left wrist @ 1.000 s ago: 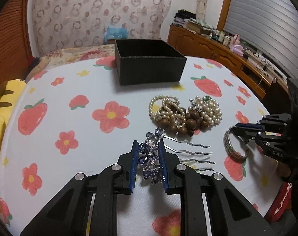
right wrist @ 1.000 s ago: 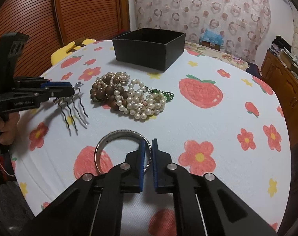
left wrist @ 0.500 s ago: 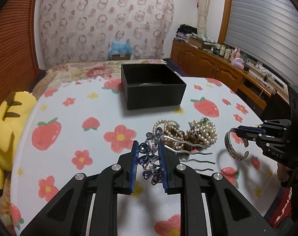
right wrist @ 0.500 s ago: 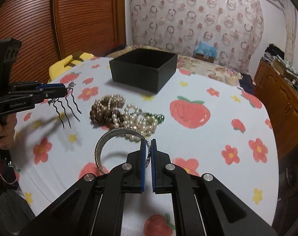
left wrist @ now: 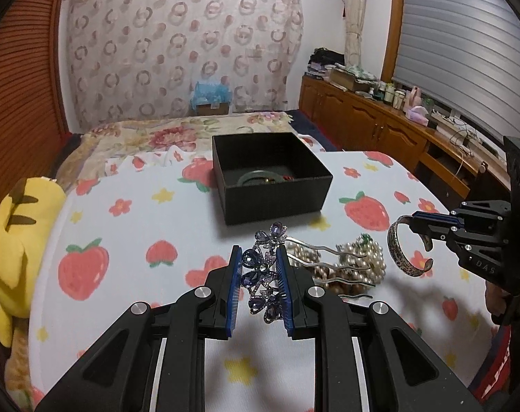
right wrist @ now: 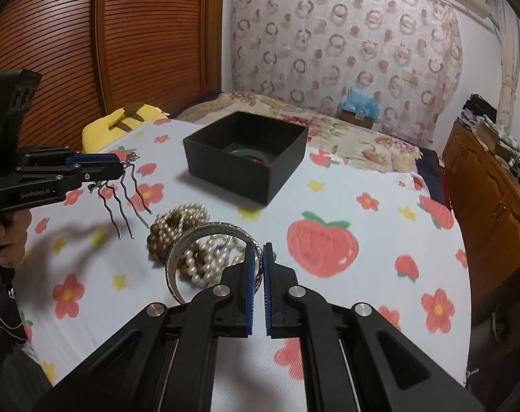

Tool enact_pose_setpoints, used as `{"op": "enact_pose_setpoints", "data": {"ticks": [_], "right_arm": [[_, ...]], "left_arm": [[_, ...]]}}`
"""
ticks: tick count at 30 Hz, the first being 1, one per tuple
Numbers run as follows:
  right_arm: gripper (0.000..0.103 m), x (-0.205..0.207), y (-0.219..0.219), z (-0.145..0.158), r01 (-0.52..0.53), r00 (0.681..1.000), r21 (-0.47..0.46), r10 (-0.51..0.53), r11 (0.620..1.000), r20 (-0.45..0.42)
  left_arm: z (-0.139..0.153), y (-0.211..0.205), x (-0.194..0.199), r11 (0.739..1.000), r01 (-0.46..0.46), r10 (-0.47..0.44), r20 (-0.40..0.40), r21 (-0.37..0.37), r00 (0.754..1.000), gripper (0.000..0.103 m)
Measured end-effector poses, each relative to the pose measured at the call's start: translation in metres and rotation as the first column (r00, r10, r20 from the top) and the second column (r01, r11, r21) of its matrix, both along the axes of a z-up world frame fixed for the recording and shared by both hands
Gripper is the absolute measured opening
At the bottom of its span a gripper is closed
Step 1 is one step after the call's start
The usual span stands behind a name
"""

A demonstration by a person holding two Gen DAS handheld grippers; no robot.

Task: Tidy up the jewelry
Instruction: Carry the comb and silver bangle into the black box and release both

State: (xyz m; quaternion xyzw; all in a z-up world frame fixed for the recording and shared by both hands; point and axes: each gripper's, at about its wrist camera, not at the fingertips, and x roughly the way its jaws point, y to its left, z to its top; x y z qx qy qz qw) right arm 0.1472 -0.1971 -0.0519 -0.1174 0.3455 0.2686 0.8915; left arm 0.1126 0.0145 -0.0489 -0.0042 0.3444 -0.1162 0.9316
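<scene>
My left gripper (left wrist: 258, 250) is shut on a purple jewelled hair comb (left wrist: 265, 274) and holds it above the table; its silver prongs point right. It also shows in the right wrist view (right wrist: 124, 189). My right gripper (right wrist: 258, 247) is shut on a silver cuff bangle (right wrist: 198, 250), lifted above the table; the bangle also shows in the left wrist view (left wrist: 399, 250). A pile of pearl and brown bead strands (right wrist: 191, 233) lies on the cloth below. An open black box (left wrist: 270, 175) stands beyond, with a green bangle (left wrist: 256, 178) inside.
The table (left wrist: 129, 226) has a white cloth with strawberries and flowers. A yellow plush toy (left wrist: 16, 240) sits at its left edge. A wooden cabinet (left wrist: 380, 127) runs along the right wall. A bed (right wrist: 345, 130) lies behind the table.
Both grippers have risen from the table, lifting the hair comb and the silver bangle clear of the cloth. The box interior has come into view.
</scene>
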Motion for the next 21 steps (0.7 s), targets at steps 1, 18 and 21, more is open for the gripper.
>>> {"op": "enact_pose_setpoints", "data": {"ticks": [1,18,21], "right_arm": [[0.005,0.002,0.0,0.0,0.0,1.0,0.002,0.0,1.0,0.0],[0.006,0.05,0.01,0.009,-0.019,1.0,0.041,0.019,0.999,0.0],[0.006,0.058,0.01,0.01,-0.021,1.0,0.044,0.021,0.999,0.004]], "left_arm": [[0.0,0.0,0.002,1.0,0.0,0.0,0.001,-0.001,1.0,0.018],[0.02,-0.003,0.055,1.0,-0.004,0.004,0.025,0.004,1.0,0.019],[0.021,-0.004,0.067,1.0,-0.005,0.004,0.022,0.011,1.0,0.019]]}}
